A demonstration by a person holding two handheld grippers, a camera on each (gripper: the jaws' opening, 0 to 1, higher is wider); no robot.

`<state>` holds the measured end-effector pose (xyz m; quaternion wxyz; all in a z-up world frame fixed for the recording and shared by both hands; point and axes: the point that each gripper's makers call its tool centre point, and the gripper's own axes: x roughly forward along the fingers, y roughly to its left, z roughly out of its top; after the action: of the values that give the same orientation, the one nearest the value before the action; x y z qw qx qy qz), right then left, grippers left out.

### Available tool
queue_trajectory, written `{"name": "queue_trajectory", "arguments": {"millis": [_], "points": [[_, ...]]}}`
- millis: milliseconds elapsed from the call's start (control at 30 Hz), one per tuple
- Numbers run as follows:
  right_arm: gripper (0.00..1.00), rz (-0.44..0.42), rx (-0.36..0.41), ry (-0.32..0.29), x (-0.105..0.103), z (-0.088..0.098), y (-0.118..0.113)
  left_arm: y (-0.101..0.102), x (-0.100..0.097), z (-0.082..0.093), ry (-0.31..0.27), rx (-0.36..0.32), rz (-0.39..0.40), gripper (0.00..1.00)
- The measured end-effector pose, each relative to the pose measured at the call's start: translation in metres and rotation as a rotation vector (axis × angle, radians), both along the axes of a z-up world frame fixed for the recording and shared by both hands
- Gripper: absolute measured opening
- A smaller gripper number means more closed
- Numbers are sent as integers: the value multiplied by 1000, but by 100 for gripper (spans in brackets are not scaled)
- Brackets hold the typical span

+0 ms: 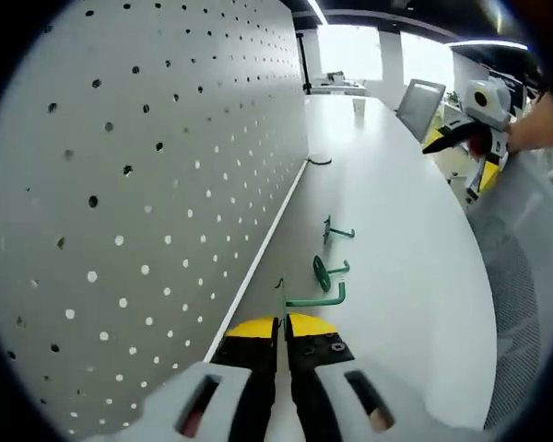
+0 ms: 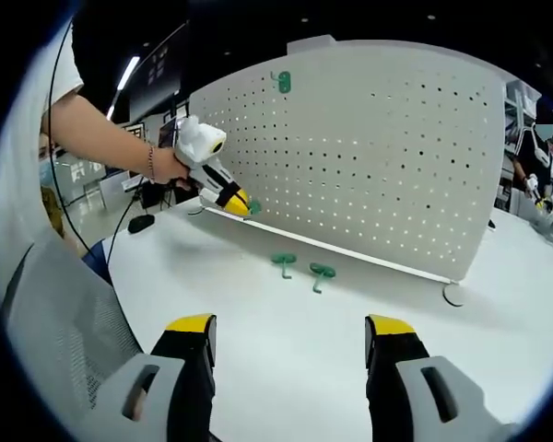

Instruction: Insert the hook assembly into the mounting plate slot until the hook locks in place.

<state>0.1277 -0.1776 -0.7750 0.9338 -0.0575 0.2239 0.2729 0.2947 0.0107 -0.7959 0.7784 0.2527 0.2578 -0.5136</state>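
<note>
The white pegboard (image 1: 147,184) (image 2: 378,157) stands upright along the table's far side. My left gripper (image 1: 282,339) (image 2: 229,199) is shut on a green hook (image 1: 315,298), held low near the board's foot; the hook's green tip (image 2: 254,207) shows beyond the yellow jaw tips. On the white table (image 1: 396,239) (image 2: 286,368) lie two more green hooks (image 1: 335,230) (image 1: 330,272), also seen as hooks (image 2: 283,263) (image 2: 321,273) in front of the board. Another green hook (image 2: 281,83) hangs near the board's top. My right gripper (image 2: 290,336) (image 1: 470,138) stands open, well back from the board.
A black ring-shaped piece (image 1: 319,161) (image 2: 453,295) lies at the board's foot near its end. A grey mesh chair (image 2: 64,331) (image 1: 525,304) stands beside the table. The person's arm (image 2: 101,129) reaches to the left gripper. Office desks stand behind.
</note>
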Motion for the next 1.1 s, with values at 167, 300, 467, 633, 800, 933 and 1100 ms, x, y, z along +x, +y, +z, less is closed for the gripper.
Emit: {"name": "queue_trajectory", "arguments": {"millis": [167, 300, 467, 633, 800, 933, 1100], "points": [[63, -9, 5, -8, 1, 2, -2, -4, -2, 19, -53, -35, 6, 3], [63, -17, 12, -13, 2, 3, -3, -6, -3, 31, -77, -78, 33, 3], [63, -27, 19, -21, 2, 5, -5, -9, -8, 46, -105, -119, 55, 3], [63, -36, 27, -26, 3, 7, -7, -10, -11, 62, -137, -168, 85, 3], [63, -38, 27, -31, 3, 8, -7, -9, -19, 79, -168, -214, 105, 4], [63, -38, 26, -33, 3, 9, -7, -6, -24, 93, -191, -256, 129, 4], [63, -37, 23, -35, 3, 9, -7, 1, -35, 109, -246, -289, 161, 4]]}}
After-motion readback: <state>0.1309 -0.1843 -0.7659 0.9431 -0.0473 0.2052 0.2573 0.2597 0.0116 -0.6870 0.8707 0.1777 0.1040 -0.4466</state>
